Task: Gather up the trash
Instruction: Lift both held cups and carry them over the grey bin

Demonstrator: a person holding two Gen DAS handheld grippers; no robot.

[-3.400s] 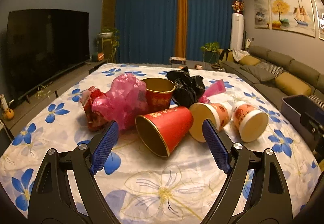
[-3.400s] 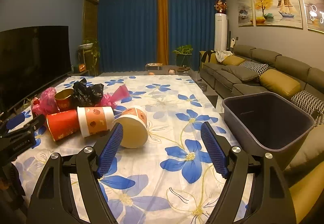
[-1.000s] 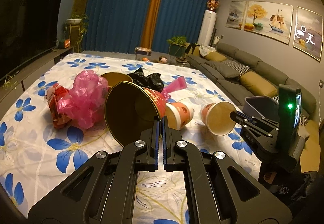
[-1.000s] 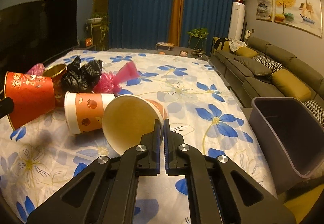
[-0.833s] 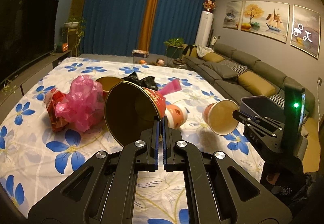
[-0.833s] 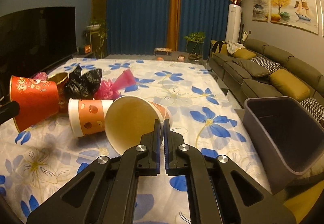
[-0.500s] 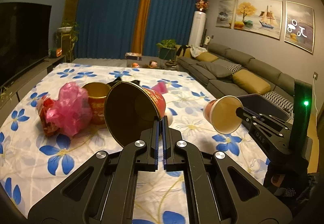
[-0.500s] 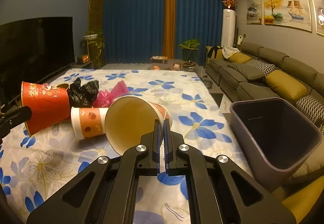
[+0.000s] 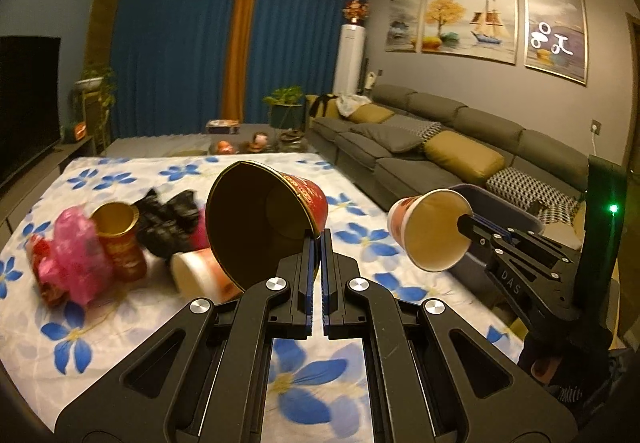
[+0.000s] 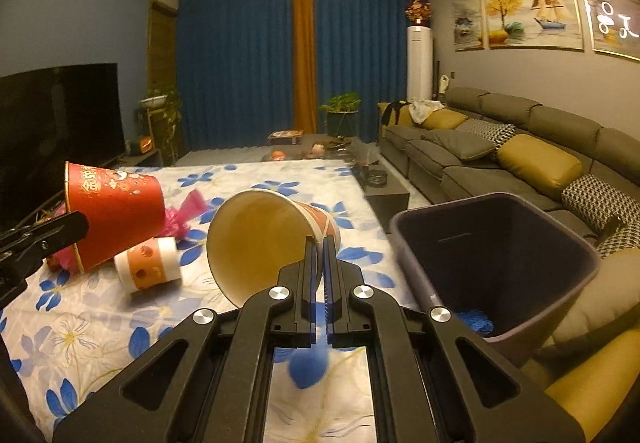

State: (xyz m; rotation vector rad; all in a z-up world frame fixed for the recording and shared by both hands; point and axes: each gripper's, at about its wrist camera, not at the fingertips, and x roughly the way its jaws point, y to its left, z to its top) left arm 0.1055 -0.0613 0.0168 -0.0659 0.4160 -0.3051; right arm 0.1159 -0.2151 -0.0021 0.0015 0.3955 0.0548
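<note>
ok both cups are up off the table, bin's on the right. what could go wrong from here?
1. Each gripper pinches only a rim edge: the left gripper on the red cup, the right gripper on the paper cup. Either could twist or slip loose.
2. The bin stands off the table's edge, so an early release could miss it.

Left gripper point(image 9: 317, 239) and right gripper point(image 10: 319, 243) are both raised, jaws clamped together, pointing forward.
</note>
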